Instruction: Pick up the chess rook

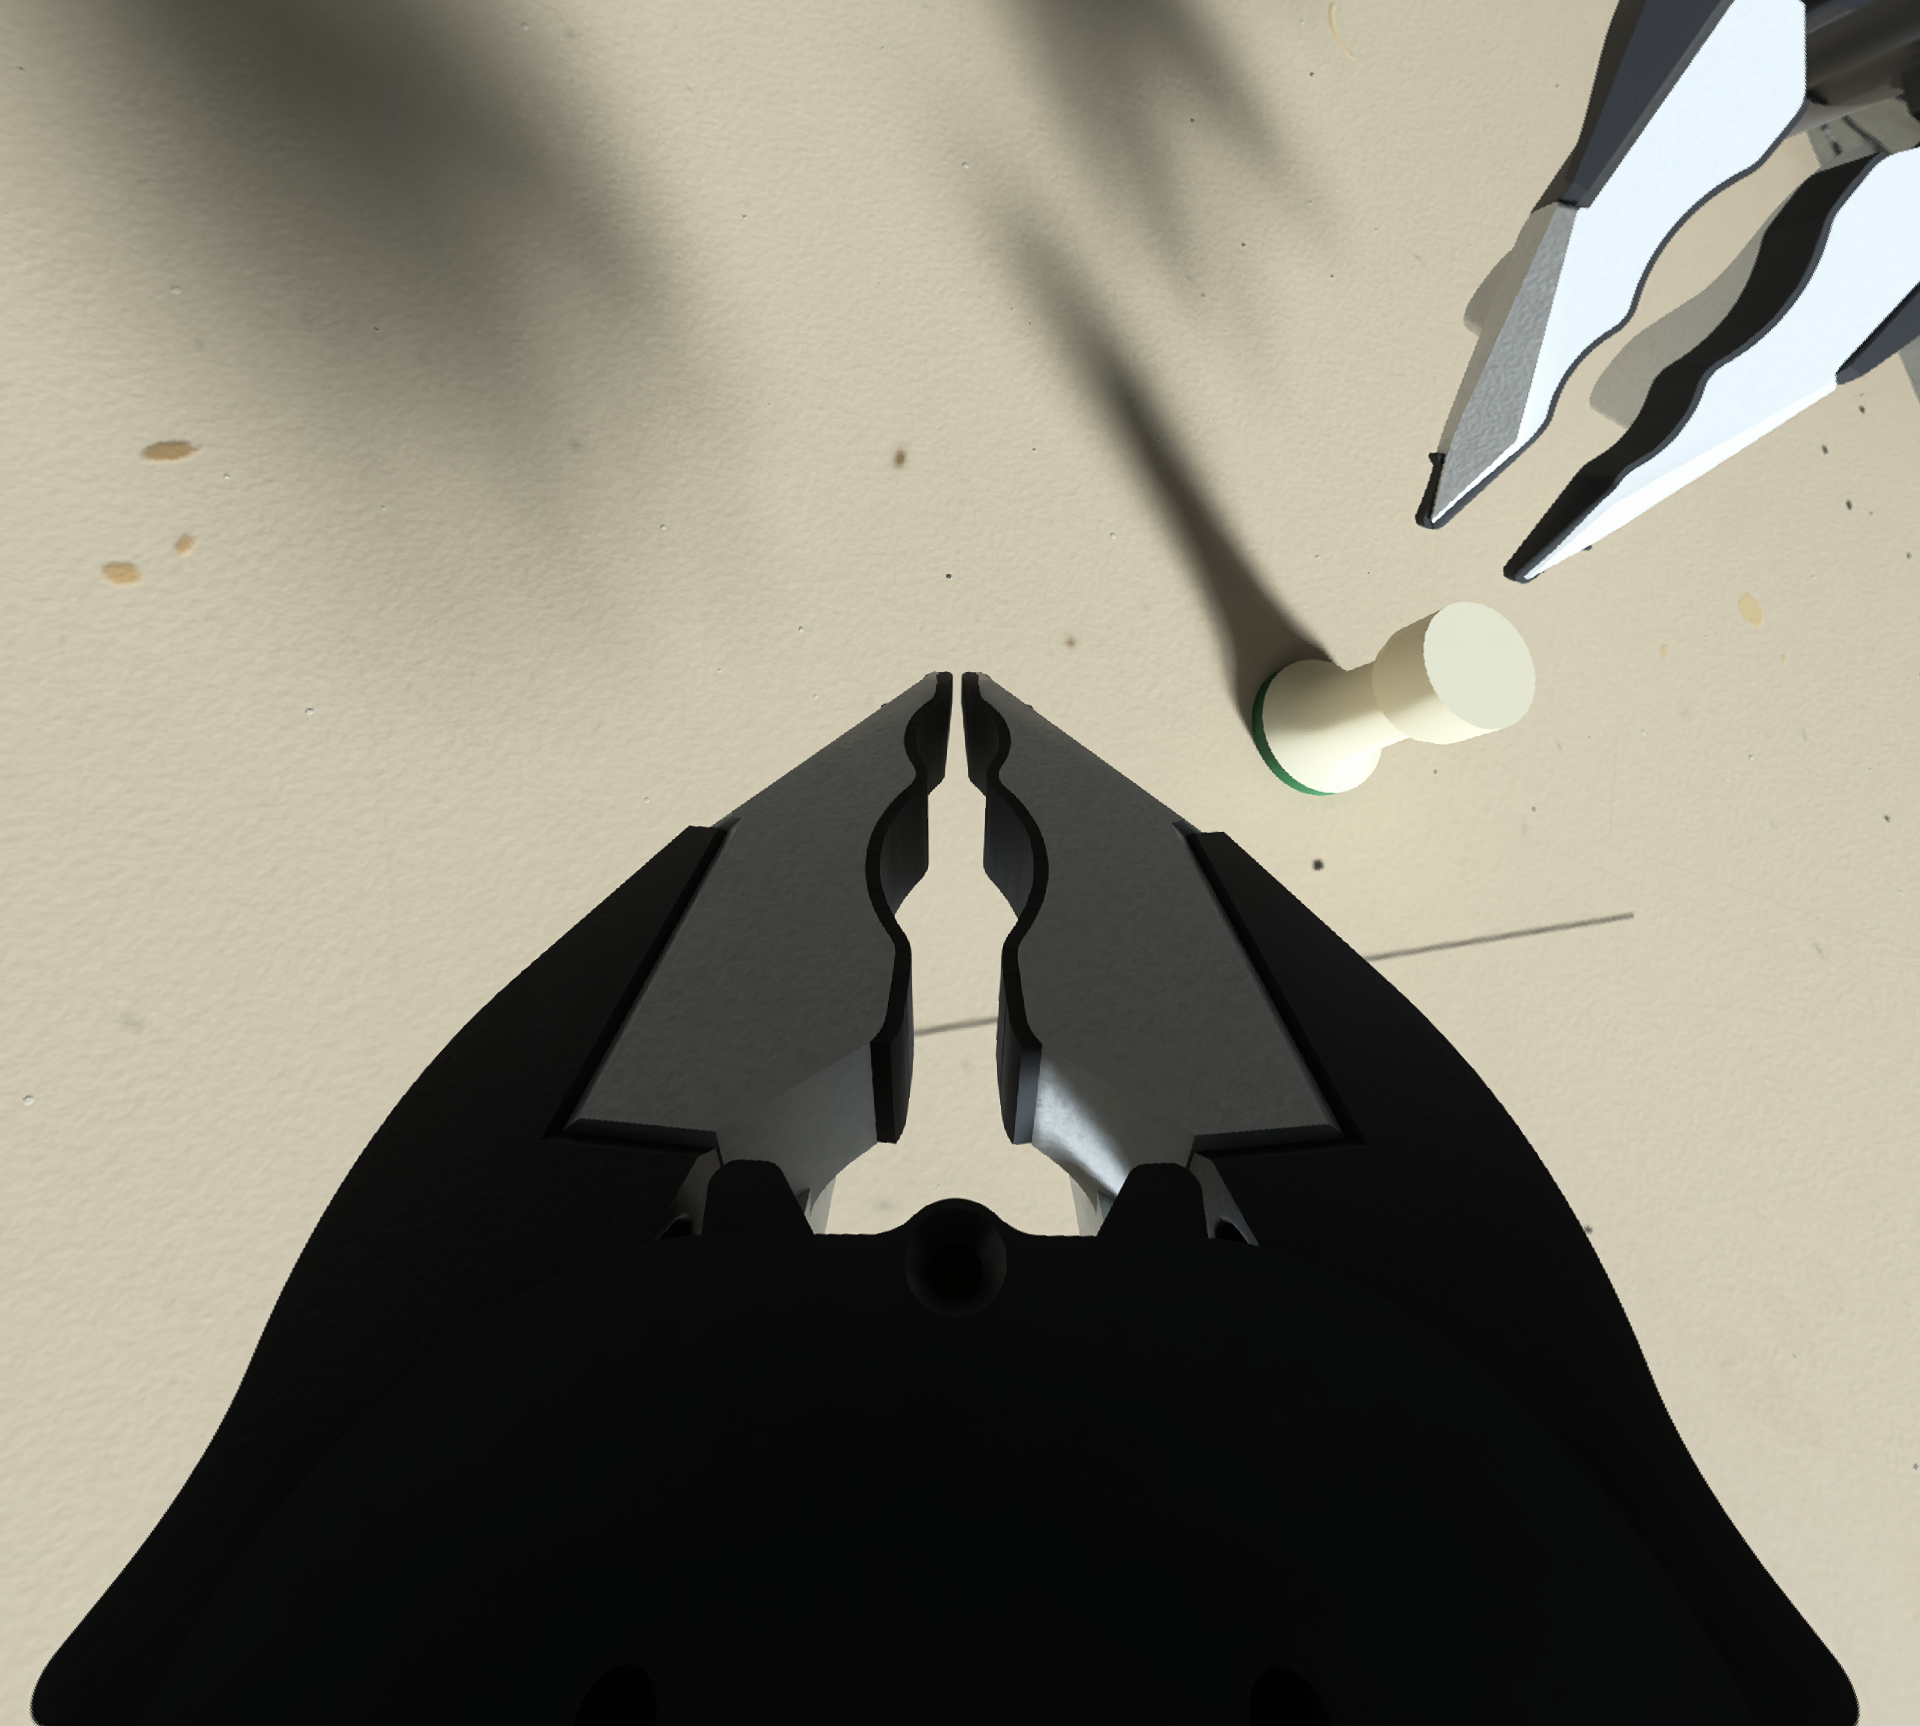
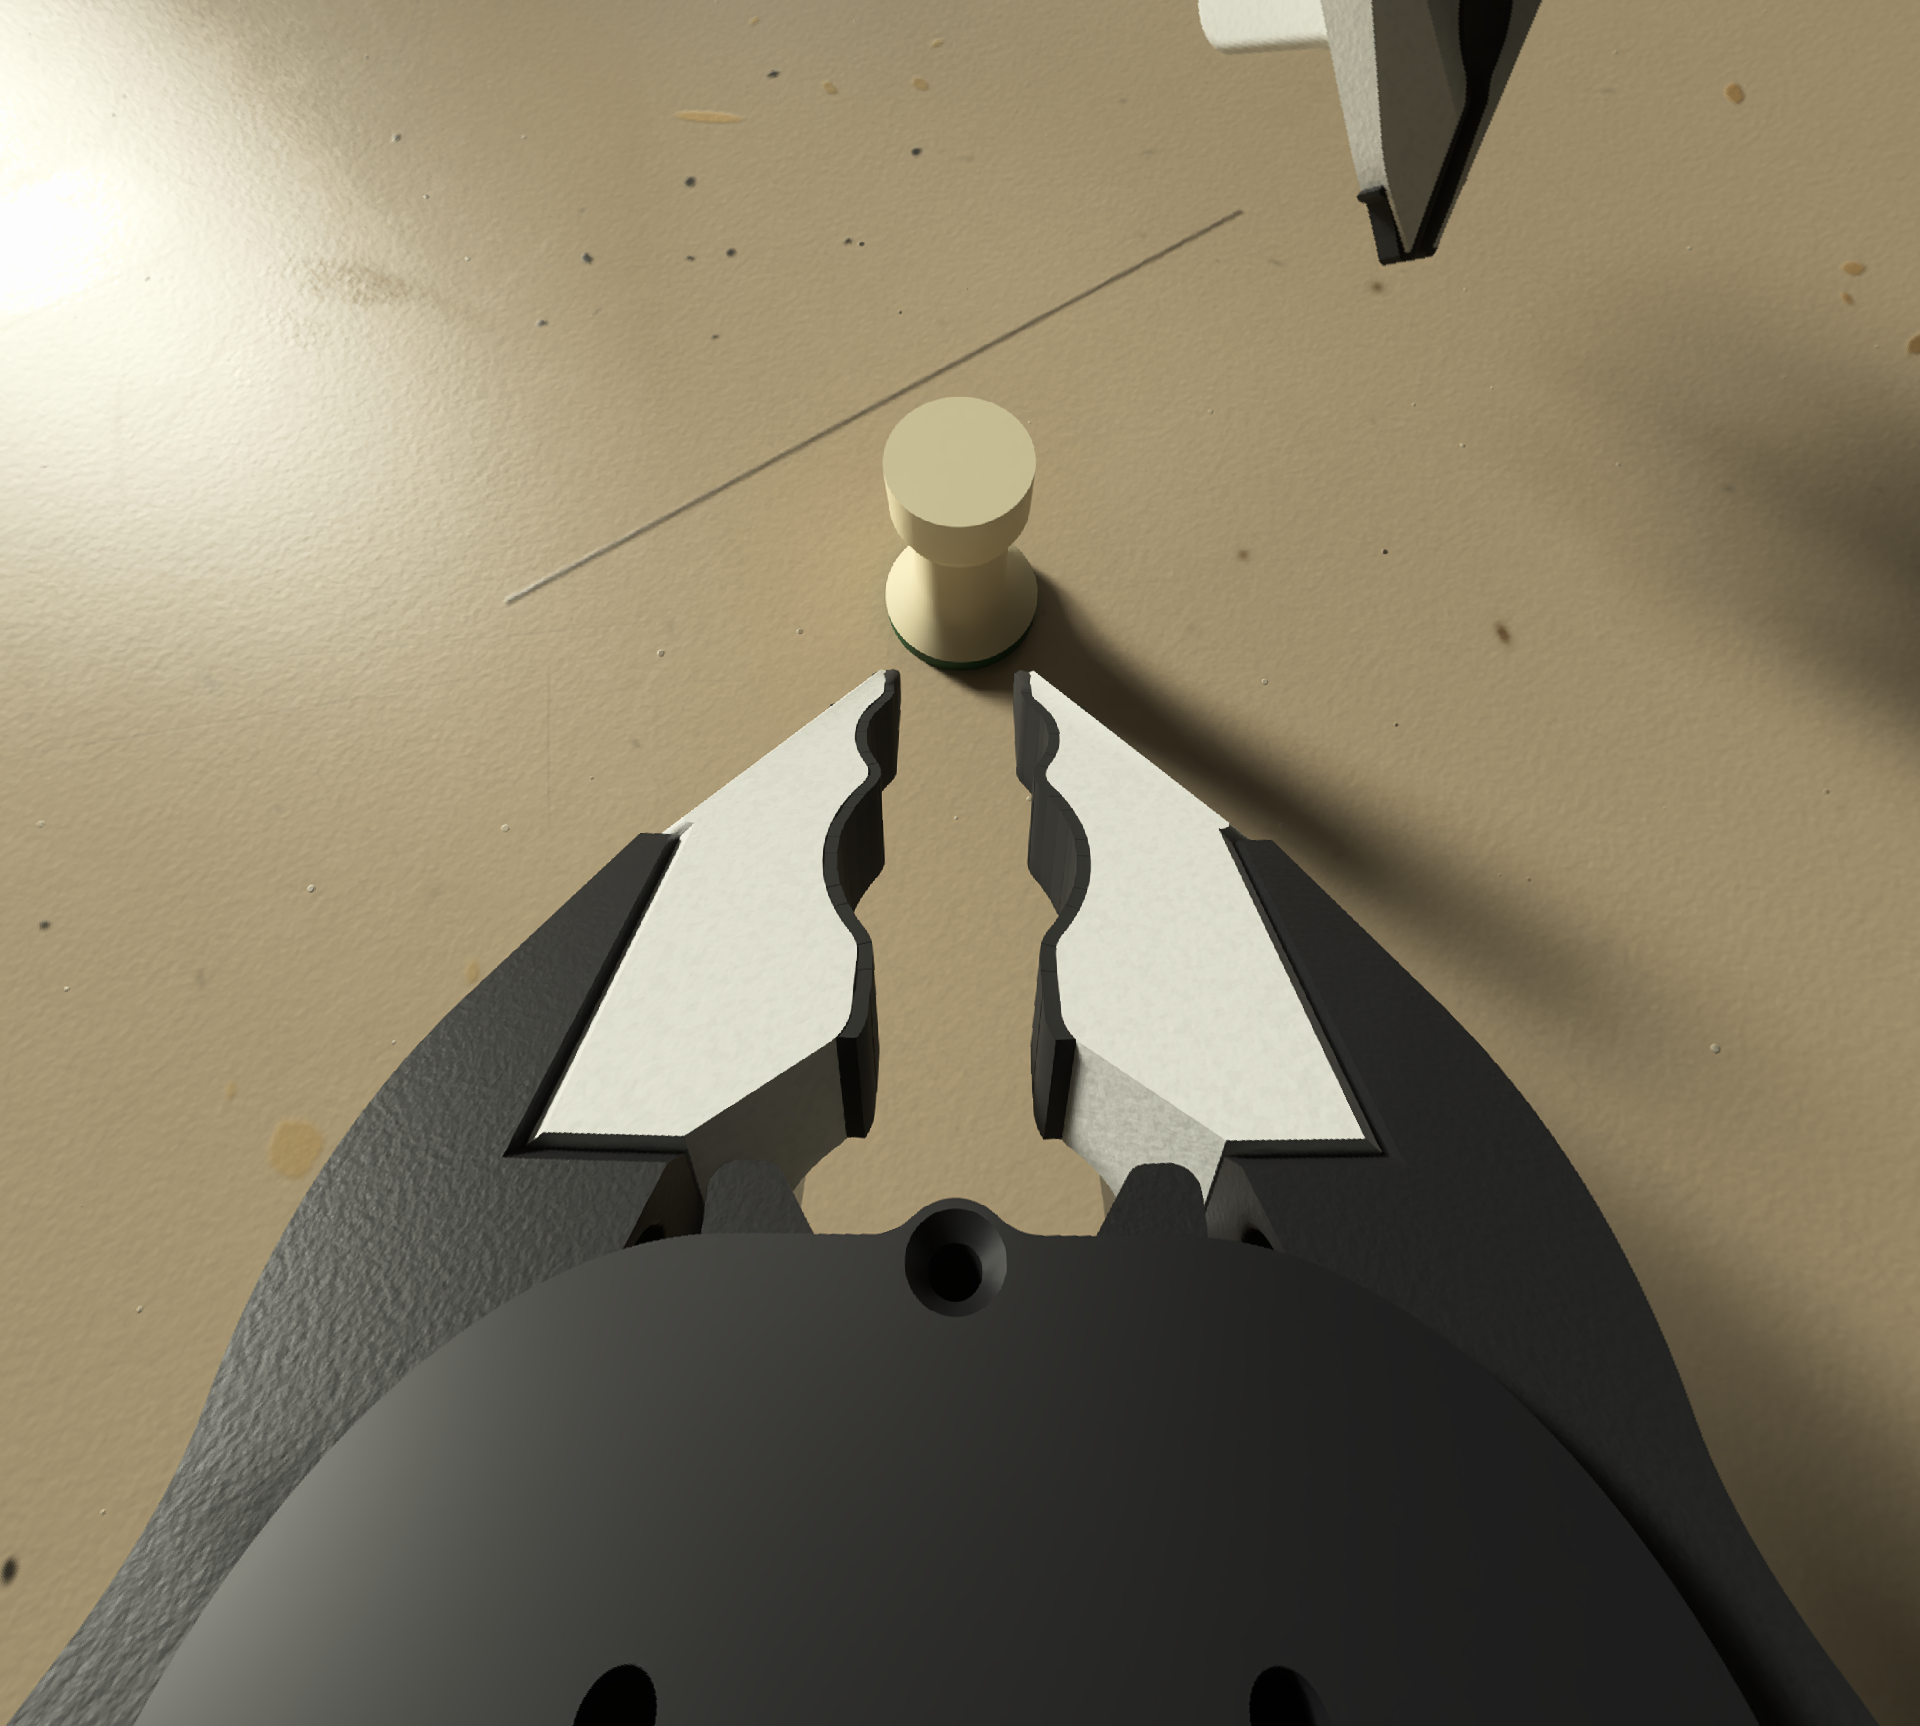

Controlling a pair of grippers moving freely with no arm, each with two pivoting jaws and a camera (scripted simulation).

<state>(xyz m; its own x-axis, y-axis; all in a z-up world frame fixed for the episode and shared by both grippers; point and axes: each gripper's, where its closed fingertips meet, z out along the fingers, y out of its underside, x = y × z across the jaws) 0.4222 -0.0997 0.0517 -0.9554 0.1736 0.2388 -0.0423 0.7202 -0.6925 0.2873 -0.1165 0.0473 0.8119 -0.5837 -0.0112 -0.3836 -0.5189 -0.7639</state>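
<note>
The chess rook (image 2: pixel 959 533) stood upright on its green-edged base on the beige table (image 2: pixel 416 741), untouched, so the pick-up had not begun; the approach, the closing and the lift all remained. The right gripper (image 2: pixel 956 689) was parted narrowly, its jaws empty, with the rook just ahead of its tips and centred on the gap, near but apart from them. That gap looked about as wide as the rook's base, so I judged it might need widening before advancing. The left gripper (image 1: pixel 957 687) was all but closed and held nothing, the rook lying ahead and to its right. No table edge showed in either view; only stains, specks and a thin pencil line (image 2: pixel 873 409) lay around, leaving open room on every side.
</note>
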